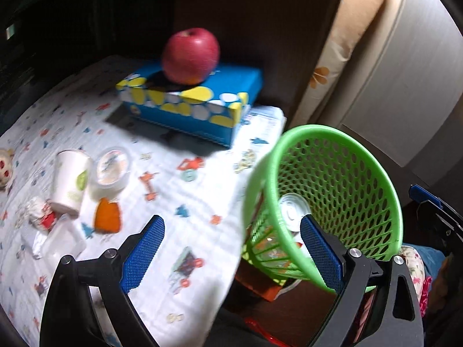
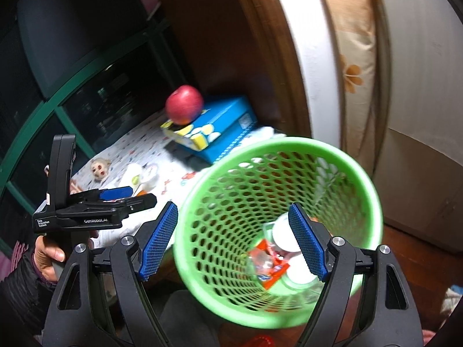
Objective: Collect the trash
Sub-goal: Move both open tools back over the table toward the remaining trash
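Blurred by motion: apple (image 1: pixel 189 55), tissue box (image 1: pixel 196 101) and green basket (image 1: pixel 327 196); hidden behind the basket's mesh, part of the wrappers (image 2: pixel 269 263) and cups inside; cut off at the left edge, a doll's face (image 1: pixel 5 167); unreadable, the small crumpled litter (image 1: pixel 40 217) beside the paper cup (image 1: pixel 71 182).

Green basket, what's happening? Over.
Left gripper jaws open, empty. Right gripper jaws wide, straddling green basket rim. Basket part-filled; paper cup, wrappers left on table. Nothing blocking.
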Available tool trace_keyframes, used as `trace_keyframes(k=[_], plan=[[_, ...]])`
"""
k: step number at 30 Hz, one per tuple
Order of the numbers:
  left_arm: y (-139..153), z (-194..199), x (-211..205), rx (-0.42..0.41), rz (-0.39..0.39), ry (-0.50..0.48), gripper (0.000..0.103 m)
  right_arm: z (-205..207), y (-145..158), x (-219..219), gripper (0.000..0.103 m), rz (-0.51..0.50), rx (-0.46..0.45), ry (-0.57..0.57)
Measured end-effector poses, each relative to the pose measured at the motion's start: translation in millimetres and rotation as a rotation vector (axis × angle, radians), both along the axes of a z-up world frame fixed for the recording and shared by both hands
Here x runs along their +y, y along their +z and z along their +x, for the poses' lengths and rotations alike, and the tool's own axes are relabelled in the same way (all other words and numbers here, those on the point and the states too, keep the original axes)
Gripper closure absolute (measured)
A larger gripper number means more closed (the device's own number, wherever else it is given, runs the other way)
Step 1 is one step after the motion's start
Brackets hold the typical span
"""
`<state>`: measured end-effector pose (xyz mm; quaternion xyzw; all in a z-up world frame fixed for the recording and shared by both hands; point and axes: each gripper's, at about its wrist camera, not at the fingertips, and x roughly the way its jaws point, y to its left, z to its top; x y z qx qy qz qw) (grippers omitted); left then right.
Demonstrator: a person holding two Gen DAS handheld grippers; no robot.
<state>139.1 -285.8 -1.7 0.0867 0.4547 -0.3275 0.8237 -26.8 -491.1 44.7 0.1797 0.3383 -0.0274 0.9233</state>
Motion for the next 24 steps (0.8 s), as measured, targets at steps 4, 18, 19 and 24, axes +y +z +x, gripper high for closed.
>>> trace_keyframes(k=[4, 18, 19, 24], plan=[[-0.9, 9.7, 35.0, -0.001, -0.001, 0.067, 0.012, 15.0, 1.0, 21.6, 0.025, -0.009, 0.005, 0.046], [-17.8, 44.6, 150.1, -0.023, 0.071, 0.209, 0.012, 73.1, -5.4, 99.2, 0.025, -0.035, 0.048, 0.222], [-20.2, 47.7, 156.4, -0.022, 0.078, 0.207, 0.012, 78.0, -5.8, 105.3, 0.025, -0.037, 0.050, 0.235], [-34.9, 61.4, 178.5, 0.001, 0.094, 0.197, 0.014, 95.3, -11.9, 129.6, 0.025, -0.044, 0.067, 0.277]])
